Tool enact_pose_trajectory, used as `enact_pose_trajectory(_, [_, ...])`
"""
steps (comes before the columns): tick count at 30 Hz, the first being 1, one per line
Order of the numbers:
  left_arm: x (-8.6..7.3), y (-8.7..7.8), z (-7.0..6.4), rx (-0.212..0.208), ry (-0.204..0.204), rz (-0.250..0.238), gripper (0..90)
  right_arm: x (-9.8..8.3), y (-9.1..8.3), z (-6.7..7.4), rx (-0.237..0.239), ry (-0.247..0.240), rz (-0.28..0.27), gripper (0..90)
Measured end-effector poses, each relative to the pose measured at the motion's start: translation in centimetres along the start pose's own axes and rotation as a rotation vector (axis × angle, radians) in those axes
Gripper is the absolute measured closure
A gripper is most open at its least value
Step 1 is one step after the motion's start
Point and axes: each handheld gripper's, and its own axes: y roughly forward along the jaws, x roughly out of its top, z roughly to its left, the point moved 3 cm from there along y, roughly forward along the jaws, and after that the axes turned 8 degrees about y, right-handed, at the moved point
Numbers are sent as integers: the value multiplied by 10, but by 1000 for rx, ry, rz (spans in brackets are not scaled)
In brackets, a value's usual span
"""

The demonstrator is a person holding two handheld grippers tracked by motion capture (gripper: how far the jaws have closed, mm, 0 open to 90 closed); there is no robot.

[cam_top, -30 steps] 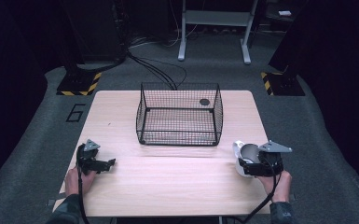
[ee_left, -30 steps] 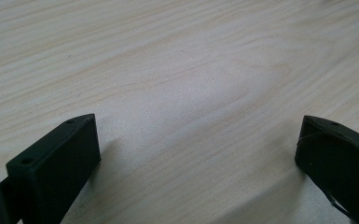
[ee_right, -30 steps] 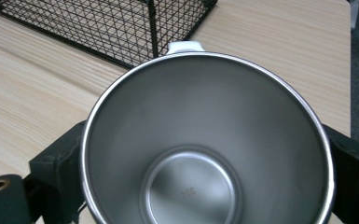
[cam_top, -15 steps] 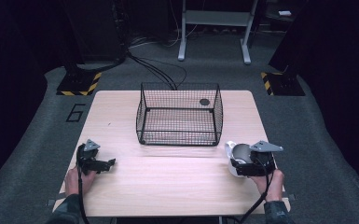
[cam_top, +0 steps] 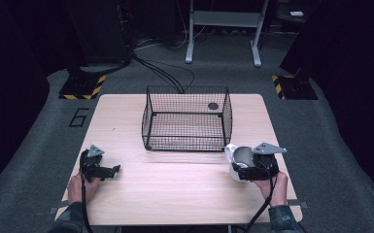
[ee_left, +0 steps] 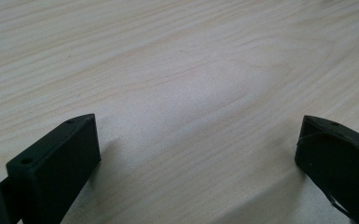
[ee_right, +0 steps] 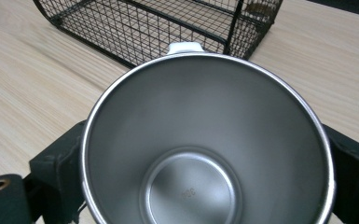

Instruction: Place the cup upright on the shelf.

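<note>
right gripper (cam_top: 245, 170): fingers clamped on cup (cam_top: 238, 160), lower right of high view, beside basket (cam_top: 187, 119) | left gripper (cam_top: 108, 171): fingers wide apart, empty, lower left on table (cam_top: 175, 194) | risk: smooth cup slipping, or clipping basket rim

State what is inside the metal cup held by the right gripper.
The cup looks empty: bare steel walls and a stamped mark on the bottom. The right gripper clamps it from both sides. What lies beneath the cup is covered.
</note>
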Motion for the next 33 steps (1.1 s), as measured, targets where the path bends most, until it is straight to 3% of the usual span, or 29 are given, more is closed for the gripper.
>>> enact_pose_trajectory(17, [0,0,-1,-2,-7,-1,0,26,6,18,53,-12,-13,61])
enact_pose_trajectory(33, [0,0,-1,-2,-7,-2,0,48,8,28,75,-17,-29,61])
